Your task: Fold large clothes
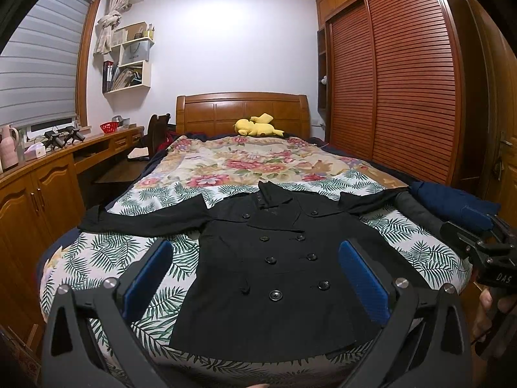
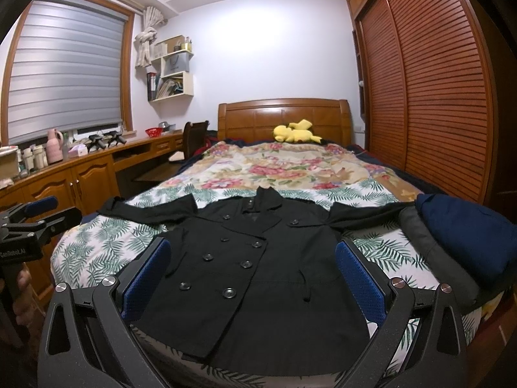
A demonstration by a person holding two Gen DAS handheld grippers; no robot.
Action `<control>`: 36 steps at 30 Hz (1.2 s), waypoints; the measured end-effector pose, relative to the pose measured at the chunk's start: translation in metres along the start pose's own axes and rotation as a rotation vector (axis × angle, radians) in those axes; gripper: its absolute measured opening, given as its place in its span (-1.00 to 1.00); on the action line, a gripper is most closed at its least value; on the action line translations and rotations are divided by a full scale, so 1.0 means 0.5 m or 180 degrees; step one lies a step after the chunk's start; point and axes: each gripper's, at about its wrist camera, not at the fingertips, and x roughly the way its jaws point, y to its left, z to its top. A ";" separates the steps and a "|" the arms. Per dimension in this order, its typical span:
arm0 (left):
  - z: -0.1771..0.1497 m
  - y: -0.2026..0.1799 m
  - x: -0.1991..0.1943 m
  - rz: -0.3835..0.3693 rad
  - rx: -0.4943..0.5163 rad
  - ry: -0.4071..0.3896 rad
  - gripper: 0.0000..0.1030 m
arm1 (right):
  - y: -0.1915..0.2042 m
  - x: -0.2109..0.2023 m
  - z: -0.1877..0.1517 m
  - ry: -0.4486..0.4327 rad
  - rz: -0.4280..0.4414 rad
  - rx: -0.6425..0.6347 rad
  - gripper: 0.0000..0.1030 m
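Currently:
coat point(image 1: 278, 271): black, flat on bed point(image 1: 106, 258), buttons up, sleeves spread, frame centre
left gripper point(image 1: 255, 278): spread wide, empty, above coat hem
right gripper point(image 2: 252, 274): spread wide, empty
folded clothes point(image 2: 465, 242): right edge

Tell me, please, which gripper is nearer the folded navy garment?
Right. The right gripper hovers beside the navy garment; the left gripper is across the black coat.

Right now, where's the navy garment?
In both views the navy garment lies at the bed's right edge, on a grey garment, just right of the black coat.
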 end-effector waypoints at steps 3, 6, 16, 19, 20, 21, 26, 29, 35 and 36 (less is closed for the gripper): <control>0.001 -0.001 0.000 0.0001 0.0002 -0.0001 1.00 | -0.001 0.000 0.000 -0.0004 -0.0002 0.0000 1.00; 0.001 -0.001 0.000 0.0000 0.0002 -0.0001 1.00 | -0.001 -0.001 0.000 -0.0003 -0.0001 0.0003 1.00; 0.006 -0.002 0.004 0.0012 0.0012 0.0010 1.00 | -0.003 0.000 0.000 -0.0005 -0.0001 0.0008 1.00; 0.005 -0.002 0.003 0.0009 0.0004 -0.0004 1.00 | -0.003 -0.001 0.000 -0.0007 -0.0002 0.0009 1.00; 0.005 -0.002 0.003 0.0007 0.0002 -0.0005 1.00 | -0.003 -0.001 0.000 -0.0009 -0.0002 0.0010 1.00; 0.005 -0.001 0.004 0.0009 -0.0001 -0.0006 1.00 | -0.004 -0.001 0.000 -0.0010 -0.0002 0.0012 1.00; 0.005 -0.001 0.005 0.0019 0.0005 -0.0005 1.00 | -0.003 -0.002 0.002 -0.0009 0.0002 0.0009 1.00; 0.005 -0.002 0.005 0.0020 0.0005 -0.0005 1.00 | -0.002 -0.003 0.003 -0.0008 0.0007 0.0016 1.00; 0.002 -0.001 0.002 0.0018 -0.0003 -0.0020 1.00 | -0.008 -0.002 0.001 -0.0031 0.0008 0.0003 1.00; 0.002 -0.001 0.002 0.0019 -0.0003 -0.0019 1.00 | -0.007 -0.003 0.001 -0.0033 0.0012 0.0001 1.00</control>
